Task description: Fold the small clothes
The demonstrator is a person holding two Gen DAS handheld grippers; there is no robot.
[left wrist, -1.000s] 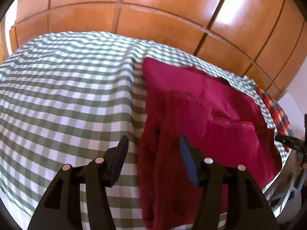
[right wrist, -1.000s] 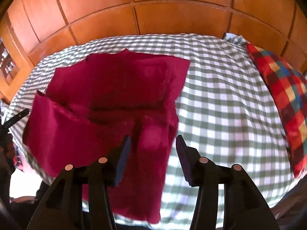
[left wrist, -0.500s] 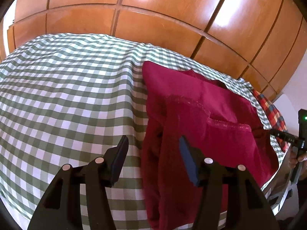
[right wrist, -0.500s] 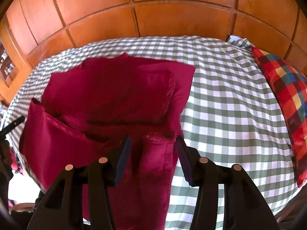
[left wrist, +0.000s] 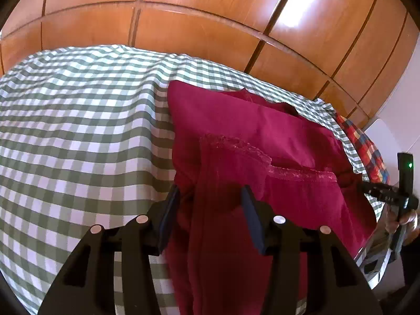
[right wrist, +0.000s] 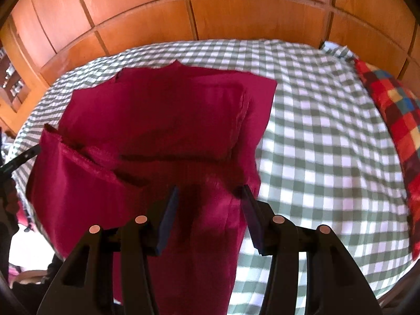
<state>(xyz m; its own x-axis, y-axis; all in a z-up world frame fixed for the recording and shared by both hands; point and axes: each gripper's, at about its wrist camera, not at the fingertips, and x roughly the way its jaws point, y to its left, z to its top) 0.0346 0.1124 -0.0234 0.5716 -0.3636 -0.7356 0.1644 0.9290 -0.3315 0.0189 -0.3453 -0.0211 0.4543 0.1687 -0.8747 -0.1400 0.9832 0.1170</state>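
A dark red garment [left wrist: 262,136] lies partly folded on the green checked bedsheet [left wrist: 78,131], its near edge hanging over the bed's front. My left gripper [left wrist: 210,191] hovers over the garment's left near part. Its jaws are closing with red cloth between them, and the pads do not press on it. In the right wrist view the same garment [right wrist: 170,115] fills the left half. My right gripper [right wrist: 210,190] stands open over its right near edge, with cloth lying between the fingers. Each gripper shows at the edge of the other's view: right gripper [left wrist: 380,194], left gripper [right wrist: 21,158].
A wooden panelled wall [left wrist: 210,21] rises behind the bed. A red, blue and yellow checked pillow [right wrist: 393,120] lies at the bed's right end. Bare checked sheet [right wrist: 328,144] spreads right of the garment and to its left in the left wrist view.
My left gripper has shifted right, so its jaws now straddle the garment's left edge, and they have narrowed. My right gripper has come further over the garment's near right edge.
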